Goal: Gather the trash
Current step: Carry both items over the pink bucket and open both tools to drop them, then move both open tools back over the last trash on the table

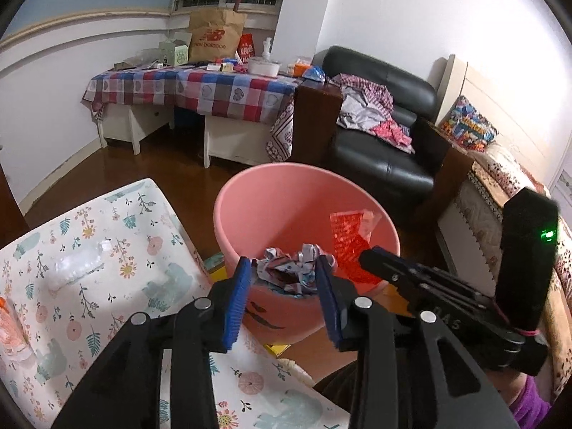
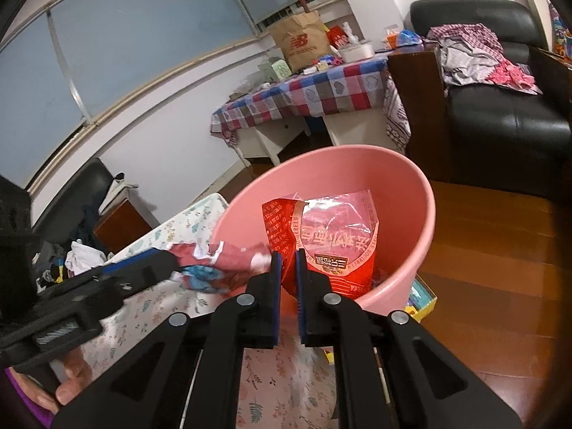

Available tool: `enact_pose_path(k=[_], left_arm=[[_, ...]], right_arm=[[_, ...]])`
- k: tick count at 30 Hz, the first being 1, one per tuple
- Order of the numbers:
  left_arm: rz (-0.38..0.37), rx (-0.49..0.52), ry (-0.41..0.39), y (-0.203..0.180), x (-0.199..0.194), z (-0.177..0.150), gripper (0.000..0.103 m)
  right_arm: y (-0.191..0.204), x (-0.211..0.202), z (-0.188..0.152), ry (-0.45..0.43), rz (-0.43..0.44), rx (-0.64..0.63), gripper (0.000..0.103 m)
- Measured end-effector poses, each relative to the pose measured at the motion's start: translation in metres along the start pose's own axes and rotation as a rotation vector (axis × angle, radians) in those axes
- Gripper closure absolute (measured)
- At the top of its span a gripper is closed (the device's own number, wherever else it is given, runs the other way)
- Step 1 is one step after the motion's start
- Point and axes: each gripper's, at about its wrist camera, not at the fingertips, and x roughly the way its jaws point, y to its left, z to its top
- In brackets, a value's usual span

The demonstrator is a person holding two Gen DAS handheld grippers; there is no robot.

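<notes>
I see left tool (image 1: 282, 268) spread around crumpled glossy wrapper (image 1: 289, 268) at smooth pink bin (image 1: 271, 211) rim; right tool (image 2: 288, 261) clamped on crinkly red foil bag (image 2: 321, 239).

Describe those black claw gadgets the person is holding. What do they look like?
Each hand-held gripper, left and right, has two black plastic fingers lined with ribbed blue pads, joined by silver rivets. The right one carries a black box with a green light. A purple sleeve shows.
</notes>
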Motion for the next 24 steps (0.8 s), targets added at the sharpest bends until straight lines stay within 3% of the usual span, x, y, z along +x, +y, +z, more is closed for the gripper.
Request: enact_pose_path(k=[6, 11, 19, 24], left_arm=[[0.000, -0.010, -0.018, 0.004, -0.010, 0.001, 0.062], [0.007, -0.033, -0.035, 0.012, -0.023, 0.000, 0.062], [0.071, -0.086, -0.071, 0.039, -0.059, -0.011, 0.052], [0.132, -0.098, -0.093, 0.059, -0.081, -0.022, 0.048]], right_arm=[[0.000, 0.001, 0.000, -0.003, -0.014, -0.002, 0.076], [0.005, -0.005, 0.000, -0.004, -0.009, -0.009, 0.075], [0.025, -0.015, -0.002, -0.016, 0.000, -0.063, 0.075], [0.042, -0.017, -0.008, -0.012, 0.012, -0.097, 0.066]])
